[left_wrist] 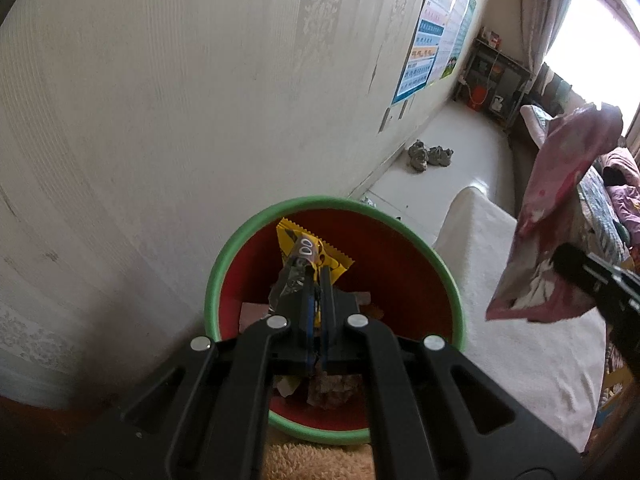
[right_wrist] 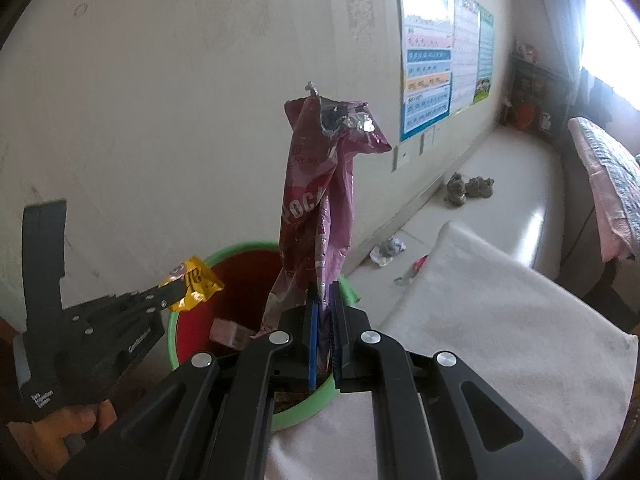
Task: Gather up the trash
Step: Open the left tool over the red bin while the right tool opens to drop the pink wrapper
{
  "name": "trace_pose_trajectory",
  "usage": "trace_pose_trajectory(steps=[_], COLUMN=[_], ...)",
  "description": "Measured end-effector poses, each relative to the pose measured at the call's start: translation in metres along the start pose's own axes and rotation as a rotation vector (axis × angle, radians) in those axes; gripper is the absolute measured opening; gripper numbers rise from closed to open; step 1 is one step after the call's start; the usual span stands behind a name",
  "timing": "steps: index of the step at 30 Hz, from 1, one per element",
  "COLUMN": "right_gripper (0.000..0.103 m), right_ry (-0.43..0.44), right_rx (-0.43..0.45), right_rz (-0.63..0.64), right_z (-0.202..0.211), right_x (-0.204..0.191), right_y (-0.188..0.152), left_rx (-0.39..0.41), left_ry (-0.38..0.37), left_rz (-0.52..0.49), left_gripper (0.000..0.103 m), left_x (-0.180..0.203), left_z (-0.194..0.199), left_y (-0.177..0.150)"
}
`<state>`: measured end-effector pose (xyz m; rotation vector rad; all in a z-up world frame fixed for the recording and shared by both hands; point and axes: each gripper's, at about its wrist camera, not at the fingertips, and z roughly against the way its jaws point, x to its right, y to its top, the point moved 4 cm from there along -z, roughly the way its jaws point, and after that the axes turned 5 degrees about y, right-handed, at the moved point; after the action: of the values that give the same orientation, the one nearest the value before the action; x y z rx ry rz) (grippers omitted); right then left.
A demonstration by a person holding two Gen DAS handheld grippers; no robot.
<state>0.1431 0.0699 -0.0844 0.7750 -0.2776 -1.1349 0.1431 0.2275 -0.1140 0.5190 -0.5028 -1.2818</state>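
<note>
Jaws: left gripper (left_wrist: 316, 280) pinches yellow wrapper (left_wrist: 298, 248) over bin (left_wrist: 224, 264); right gripper (right_wrist: 324, 292) pinches pink bag (right_wrist: 316, 200) beside it. Both look light, floppy, best gripped at the edge.

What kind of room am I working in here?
Most likely a bedroom in a home. Children's learning charts hang on the wallpapered wall, a bed with quilted pink bedding stands by the curtained window, and a pair of shoes lies on the floor.
</note>
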Motion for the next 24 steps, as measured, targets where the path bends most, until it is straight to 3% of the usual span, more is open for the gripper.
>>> trace_pose_trajectory(steps=[21,24], right_gripper=[0.006,0.007], right_ry=[-0.005,-0.006], right_rx=[-0.062,-0.067], right_rz=[0.007,0.006], right_z=[-0.022,-0.026], right_x=[0.002,0.003], right_y=[-0.006,-0.006], left_rx=[-0.055,-0.058], left_ry=[0.002,0.006], left_rz=[0.015,0.018], left_gripper=[0.003,0.015], left_x=[-0.005,-0.004], left_z=[-0.018,-0.020], left_y=[-0.007,-0.007])
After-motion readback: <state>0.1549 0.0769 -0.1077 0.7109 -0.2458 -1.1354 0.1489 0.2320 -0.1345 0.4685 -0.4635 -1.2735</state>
